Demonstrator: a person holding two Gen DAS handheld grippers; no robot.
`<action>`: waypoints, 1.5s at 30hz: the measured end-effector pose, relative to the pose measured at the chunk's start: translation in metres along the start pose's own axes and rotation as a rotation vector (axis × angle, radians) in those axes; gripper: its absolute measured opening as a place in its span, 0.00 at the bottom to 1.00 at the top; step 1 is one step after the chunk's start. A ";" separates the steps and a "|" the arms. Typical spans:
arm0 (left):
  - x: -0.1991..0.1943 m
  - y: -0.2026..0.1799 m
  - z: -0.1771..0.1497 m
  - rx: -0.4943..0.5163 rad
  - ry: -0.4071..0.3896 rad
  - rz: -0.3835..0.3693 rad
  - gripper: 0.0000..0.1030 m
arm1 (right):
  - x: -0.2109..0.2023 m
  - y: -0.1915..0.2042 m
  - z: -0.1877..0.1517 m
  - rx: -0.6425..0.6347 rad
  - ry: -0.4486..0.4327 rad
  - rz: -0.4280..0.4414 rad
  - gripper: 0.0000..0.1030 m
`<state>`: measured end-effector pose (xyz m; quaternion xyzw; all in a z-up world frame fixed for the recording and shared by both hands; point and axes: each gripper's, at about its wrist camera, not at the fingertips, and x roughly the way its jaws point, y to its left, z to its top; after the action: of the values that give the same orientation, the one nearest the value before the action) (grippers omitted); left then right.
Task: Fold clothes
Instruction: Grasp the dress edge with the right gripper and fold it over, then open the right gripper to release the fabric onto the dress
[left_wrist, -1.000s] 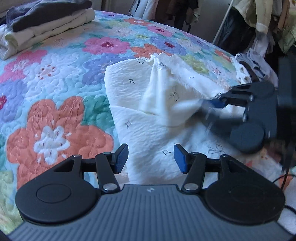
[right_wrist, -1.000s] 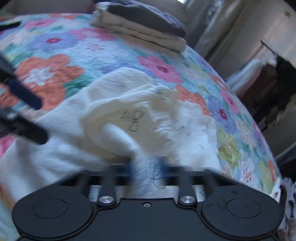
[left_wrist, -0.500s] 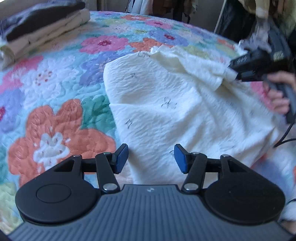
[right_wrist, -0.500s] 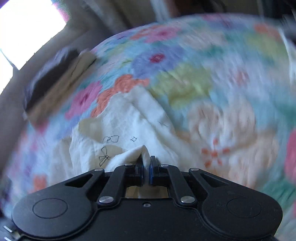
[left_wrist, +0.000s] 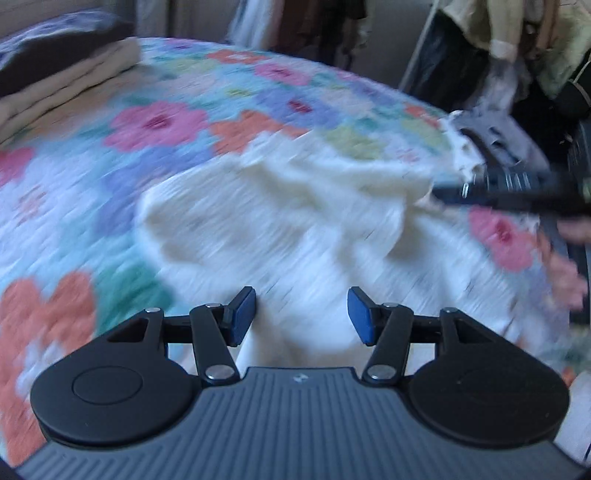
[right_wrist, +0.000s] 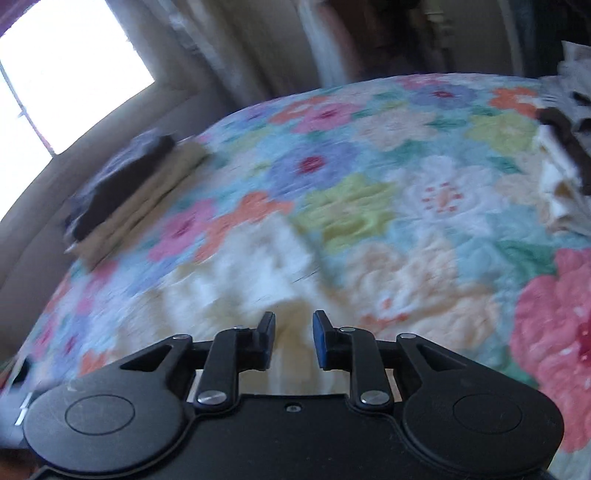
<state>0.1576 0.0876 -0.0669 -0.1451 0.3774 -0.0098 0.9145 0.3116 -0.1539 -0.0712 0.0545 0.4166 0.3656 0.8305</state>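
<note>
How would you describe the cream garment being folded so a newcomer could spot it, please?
Start at the flowered quilt covering the bed. The cream garment lies spread across its near middle. Unlike the folded stack at the far corner, it is loose, rumpled and pale throughout.

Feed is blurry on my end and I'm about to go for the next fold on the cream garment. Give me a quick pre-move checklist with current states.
1. Left gripper open: ok, blue pads apart, nothing between them.
2. Right gripper open: ok, jaws apart over the cloth.
3. Cream garment flat: not ok, bunched ridge toward its far edge.
4. Garment edges and corners located: cannot tell, both views motion-blurred.
5. Folded stack clear of the garment: ok, bare quilt between.
</note>
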 end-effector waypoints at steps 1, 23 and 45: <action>0.006 -0.005 0.009 0.008 -0.004 -0.017 0.52 | -0.002 0.007 -0.003 -0.054 0.018 0.006 0.31; 0.114 -0.036 0.109 0.106 0.067 -0.055 0.56 | 0.040 -0.006 -0.013 -0.159 0.048 -0.045 0.29; 0.118 -0.039 0.086 0.294 0.139 -0.043 0.57 | 0.043 0.026 -0.013 -0.375 0.083 -0.087 0.34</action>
<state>0.3049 0.0571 -0.0797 -0.0165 0.4310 -0.0945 0.8972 0.3044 -0.1094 -0.0976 -0.1344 0.3773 0.4023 0.8233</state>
